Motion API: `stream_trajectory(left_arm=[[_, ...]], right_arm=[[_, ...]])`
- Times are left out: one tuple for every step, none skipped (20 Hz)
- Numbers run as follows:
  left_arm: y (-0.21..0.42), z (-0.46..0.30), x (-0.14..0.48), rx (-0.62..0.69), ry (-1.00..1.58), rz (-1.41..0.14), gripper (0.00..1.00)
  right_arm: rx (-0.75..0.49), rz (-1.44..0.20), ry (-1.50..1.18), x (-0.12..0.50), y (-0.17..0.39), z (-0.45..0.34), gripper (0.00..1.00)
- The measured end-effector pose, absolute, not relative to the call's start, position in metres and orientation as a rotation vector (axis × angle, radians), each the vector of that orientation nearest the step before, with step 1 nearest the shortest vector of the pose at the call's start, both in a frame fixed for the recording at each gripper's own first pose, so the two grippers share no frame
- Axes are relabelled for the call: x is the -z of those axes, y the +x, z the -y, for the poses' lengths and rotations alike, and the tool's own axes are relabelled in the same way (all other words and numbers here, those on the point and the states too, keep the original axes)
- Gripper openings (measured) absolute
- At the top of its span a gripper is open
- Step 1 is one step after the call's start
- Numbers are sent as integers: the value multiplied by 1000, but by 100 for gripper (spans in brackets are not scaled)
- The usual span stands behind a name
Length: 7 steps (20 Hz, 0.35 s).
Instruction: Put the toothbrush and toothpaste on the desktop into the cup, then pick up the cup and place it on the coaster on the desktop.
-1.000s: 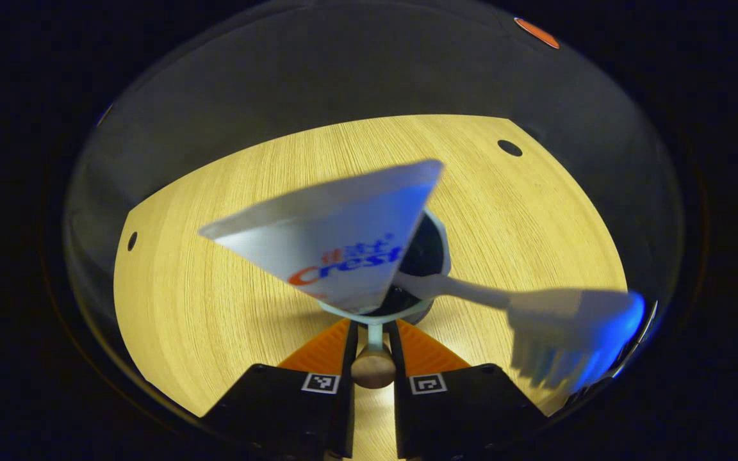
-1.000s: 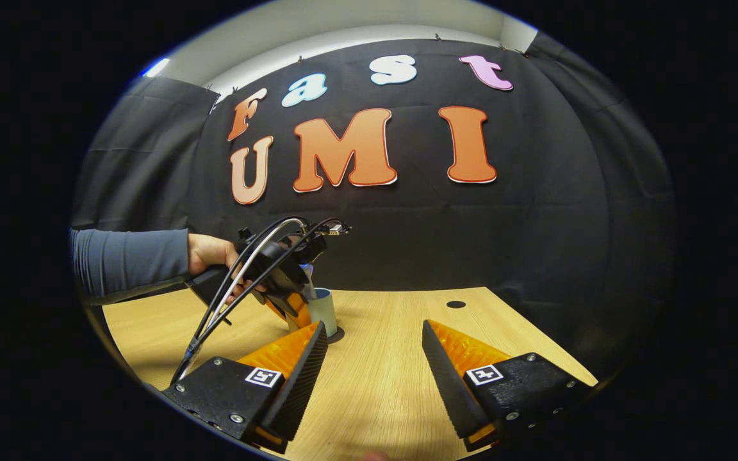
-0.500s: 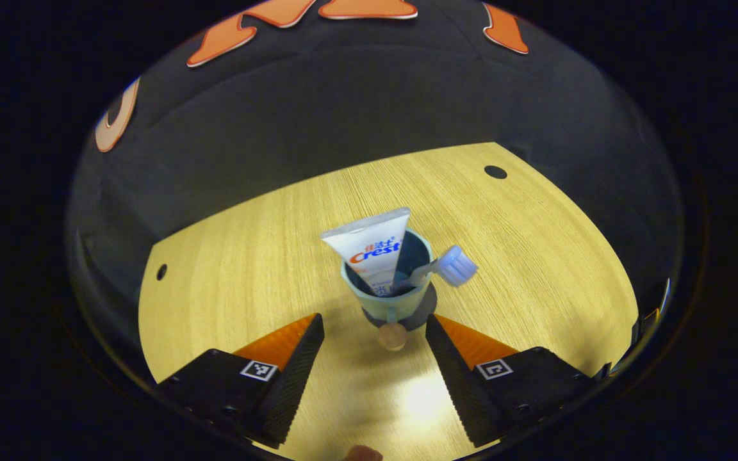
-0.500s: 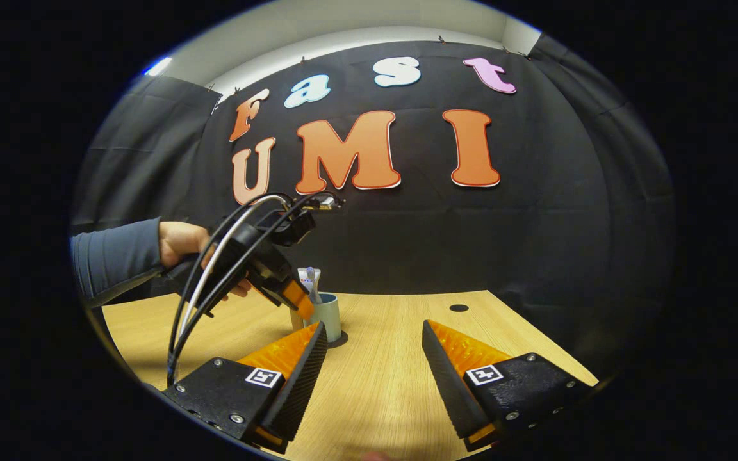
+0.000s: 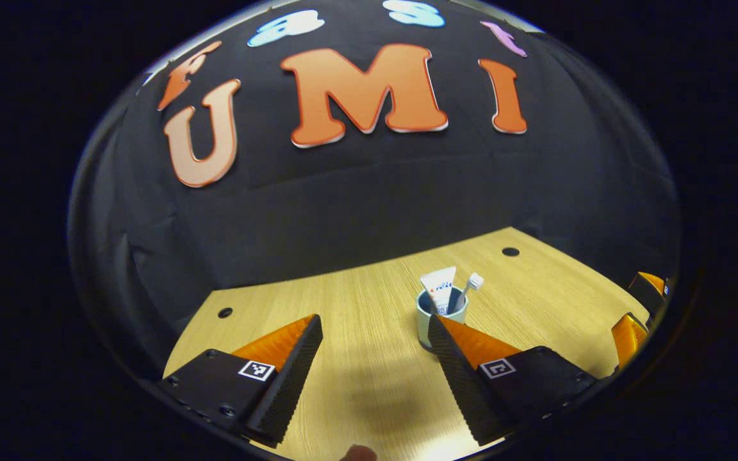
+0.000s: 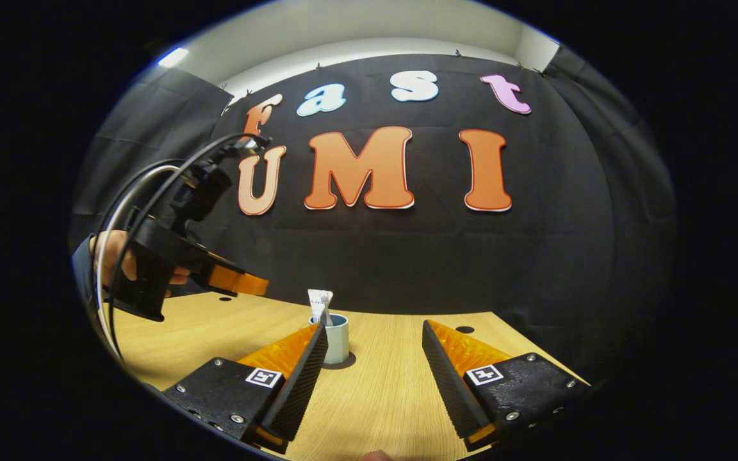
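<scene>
Left gripper view: the left gripper (image 5: 374,326) hangs above the pale wooden bench (image 5: 356,384) with its jaws spread wide, grasping nothing. Past them, the pale blue round cup (image 5: 441,315) stands upright on a dark round coaster (image 6: 341,362), holding the white toothpaste tube (image 5: 439,290) and white toothbrush (image 5: 469,287). The right gripper (image 6: 375,336) is likewise released, well back from the cup.
</scene>
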State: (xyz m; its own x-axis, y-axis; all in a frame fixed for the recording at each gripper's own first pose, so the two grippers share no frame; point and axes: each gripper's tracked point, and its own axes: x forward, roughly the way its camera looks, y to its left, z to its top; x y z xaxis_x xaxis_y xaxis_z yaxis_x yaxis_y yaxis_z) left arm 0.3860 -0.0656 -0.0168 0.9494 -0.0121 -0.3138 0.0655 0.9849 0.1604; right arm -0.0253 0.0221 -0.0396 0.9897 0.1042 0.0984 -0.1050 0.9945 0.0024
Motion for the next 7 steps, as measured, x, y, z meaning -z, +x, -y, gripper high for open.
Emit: stream_trajectory(left_arm=[[387,66,15,26,172,-262,100],[388,67,13,23,174,-208,100],[387,66,6,16,170,-144,100],[388,66,0,10,159,-77,100],[387,65,-5,-6,137,-15,100],[384,64,-11,-18,111,41,99],[381,64,-15,-26,88,82,99]], right_arm=[[-108,112,7,34,-25,-26,89],[-113,127,9,29,-25,-31,89],[-119,138,10,25,-25,-35,89],[-125,150,6,21,-25,-40,89],[-131,158,-1,18,-26,-44,89],[-136,164,-9,15,-28,-48,89],[-138,172,-15,13,-28,-51,89]])
